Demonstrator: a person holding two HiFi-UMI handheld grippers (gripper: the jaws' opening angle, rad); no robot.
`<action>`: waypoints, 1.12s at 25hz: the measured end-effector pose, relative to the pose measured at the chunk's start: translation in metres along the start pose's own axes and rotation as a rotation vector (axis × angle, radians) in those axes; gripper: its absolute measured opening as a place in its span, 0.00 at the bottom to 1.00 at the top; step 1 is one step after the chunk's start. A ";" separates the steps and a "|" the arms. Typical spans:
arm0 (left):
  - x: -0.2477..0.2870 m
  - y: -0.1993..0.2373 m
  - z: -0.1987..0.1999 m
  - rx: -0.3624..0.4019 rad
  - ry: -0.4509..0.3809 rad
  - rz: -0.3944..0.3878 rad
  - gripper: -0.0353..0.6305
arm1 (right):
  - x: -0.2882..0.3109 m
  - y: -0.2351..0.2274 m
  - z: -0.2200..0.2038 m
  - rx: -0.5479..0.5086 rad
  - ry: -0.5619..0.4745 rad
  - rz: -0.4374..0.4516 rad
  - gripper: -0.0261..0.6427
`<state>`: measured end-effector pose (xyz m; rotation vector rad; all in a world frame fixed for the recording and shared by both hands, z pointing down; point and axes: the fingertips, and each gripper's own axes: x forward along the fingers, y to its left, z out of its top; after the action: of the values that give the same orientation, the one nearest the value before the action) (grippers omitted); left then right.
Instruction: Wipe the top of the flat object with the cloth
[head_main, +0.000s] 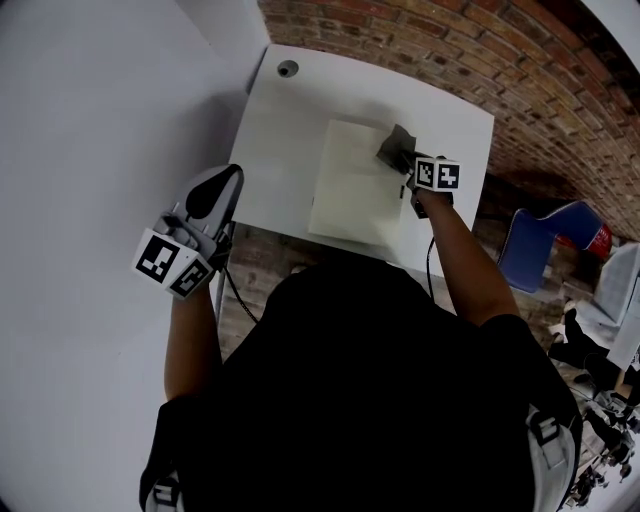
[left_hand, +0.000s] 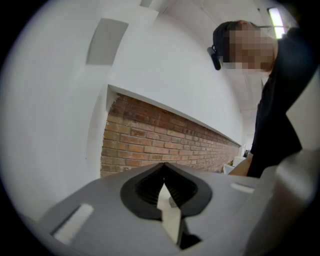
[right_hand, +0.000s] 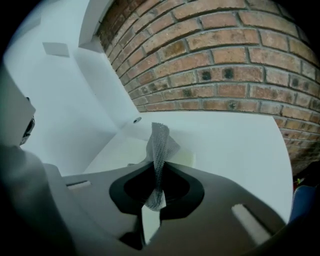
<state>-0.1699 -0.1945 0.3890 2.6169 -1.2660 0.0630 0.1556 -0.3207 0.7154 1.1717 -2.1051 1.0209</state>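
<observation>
Right jaws: in the right gripper view we see them pressed together on the cloth (right_hand: 160, 142), a grey mesh strip that runs up through the gap and stands out past the tips.
Left jaws: in the left gripper view we see them closed against each other, with nothing held between them.
Right gripper (head_main: 408, 168): we find it right of centre in the upper part of the head view, over the far right corner of the flat object (head_main: 350, 185), with the cloth (head_main: 397, 148) bunched at its tip. We cannot tell whether the cloth is touching the sheet.
Left gripper (head_main: 226, 178): we see it at the left of the head view, just off the near left corner of the surface (head_main: 290, 130) and well apart from the flat object.
Flat object: a pale cream sheet lying flat on the white surface, in the upper centre of the head view. In the right gripper view (right_hand: 125, 150) it shows just behind the cloth.
Surface: white, with a small round hole (head_main: 288, 68) near its far left corner.
Brick wall (head_main: 450, 50): it runs along the top and right of the head view, behind the surface.
Blue chair (head_main: 545, 240): we see it at the right edge of the head view, beside the surface.
</observation>
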 end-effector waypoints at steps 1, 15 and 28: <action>-0.002 0.000 0.000 0.000 -0.001 0.002 0.06 | 0.000 0.007 0.005 -0.008 -0.010 0.010 0.06; -0.040 0.002 -0.003 0.001 -0.006 0.042 0.06 | 0.023 0.124 0.012 -0.110 0.000 0.180 0.06; -0.066 0.005 -0.008 0.000 0.004 0.069 0.06 | 0.040 0.200 -0.018 -0.173 0.069 0.293 0.06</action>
<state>-0.2150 -0.1449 0.3887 2.5712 -1.3545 0.0795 -0.0365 -0.2568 0.6824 0.7494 -2.3021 0.9648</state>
